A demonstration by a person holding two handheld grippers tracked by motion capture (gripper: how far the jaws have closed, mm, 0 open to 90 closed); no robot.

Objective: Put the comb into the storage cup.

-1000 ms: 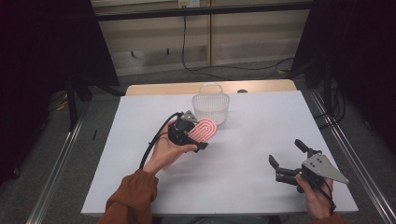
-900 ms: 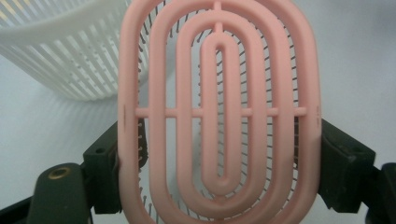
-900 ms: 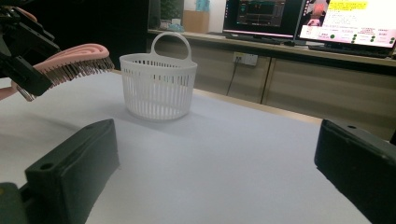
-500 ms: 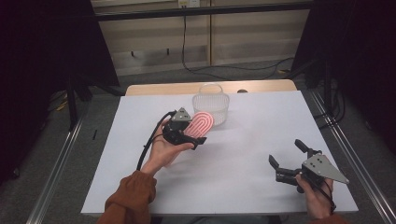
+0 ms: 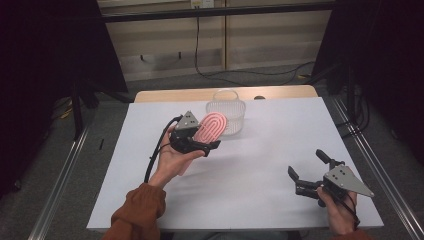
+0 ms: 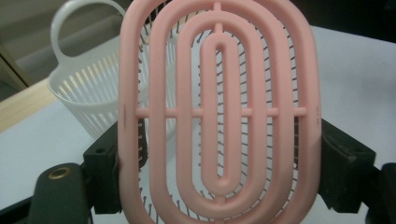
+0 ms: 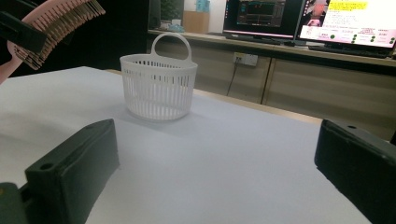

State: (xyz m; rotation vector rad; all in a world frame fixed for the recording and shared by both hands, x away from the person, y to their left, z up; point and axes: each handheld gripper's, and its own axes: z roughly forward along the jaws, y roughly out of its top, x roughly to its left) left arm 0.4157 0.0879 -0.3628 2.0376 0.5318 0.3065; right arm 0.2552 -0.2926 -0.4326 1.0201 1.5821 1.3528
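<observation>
A pink oval hairbrush (image 5: 211,128) with a ribbed open back is held above the table, tilted toward a white slotted basket (image 5: 226,116). My left gripper (image 5: 202,145) is shut on the brush; in the left gripper view the jaws clamp the pink brush (image 6: 219,112) at both sides, with the basket (image 6: 93,100) behind it. The basket has a loop handle and stands at the table's far edge, near the middle. My right gripper (image 5: 310,171) stands open near the front right, nothing between its jaws; its view shows the basket (image 7: 159,86) and the brush (image 7: 51,25) at upper left.
The white table (image 5: 270,150) is bare around the grippers. A wooden strip (image 5: 165,95) runs along its far edge. Metal rails flank the table on the floor. Monitors (image 7: 345,21) stand on a counter beyond the table in the right gripper view.
The left hand has lifted the brush higher and tipped it closer to the basket. The right gripper has stayed in place.
</observation>
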